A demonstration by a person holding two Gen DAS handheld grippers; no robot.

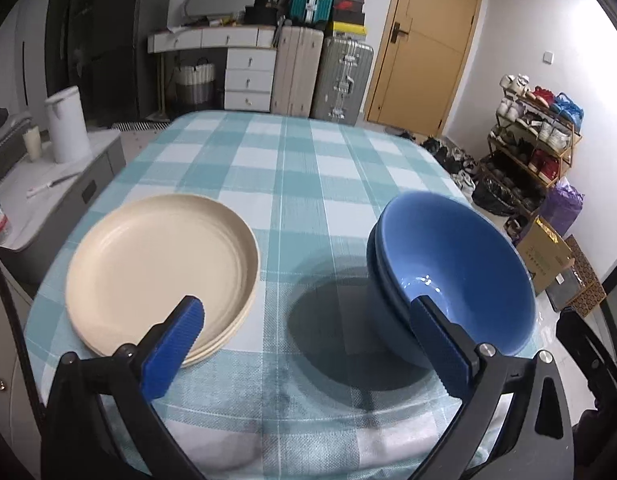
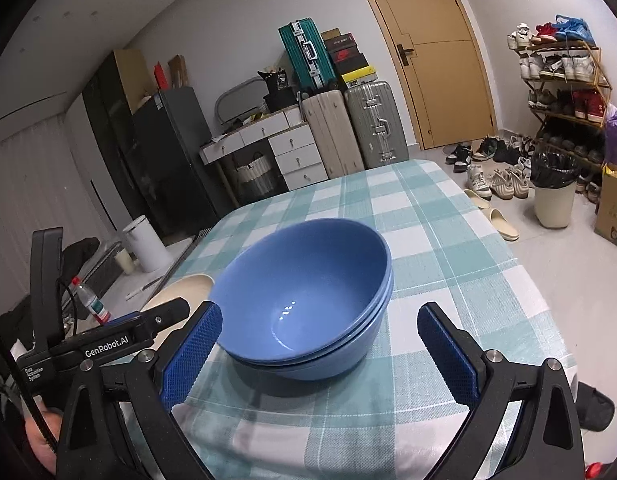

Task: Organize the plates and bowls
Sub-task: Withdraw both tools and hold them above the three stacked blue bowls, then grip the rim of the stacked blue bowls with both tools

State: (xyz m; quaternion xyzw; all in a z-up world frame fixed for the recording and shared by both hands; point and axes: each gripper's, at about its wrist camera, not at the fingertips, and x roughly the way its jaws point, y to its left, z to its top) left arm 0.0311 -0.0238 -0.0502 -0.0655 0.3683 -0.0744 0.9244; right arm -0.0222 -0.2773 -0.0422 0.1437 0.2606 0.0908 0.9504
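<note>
Right wrist shows your right claw (image 2: 318, 344) wide and empty at the bowls (image 2: 308, 300), left claw (image 1: 308, 344) likewise, so a careless nudge could tip that tilted stack.

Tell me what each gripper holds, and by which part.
Nothing. The left gripper and right gripper are both open, with the plates and bowls resting on the table.

You can read "GenRobot.AI" in white on the left gripper (image 2: 164, 316); below it a small label says "Data Acquisition System". Other print is too small to read.
</note>
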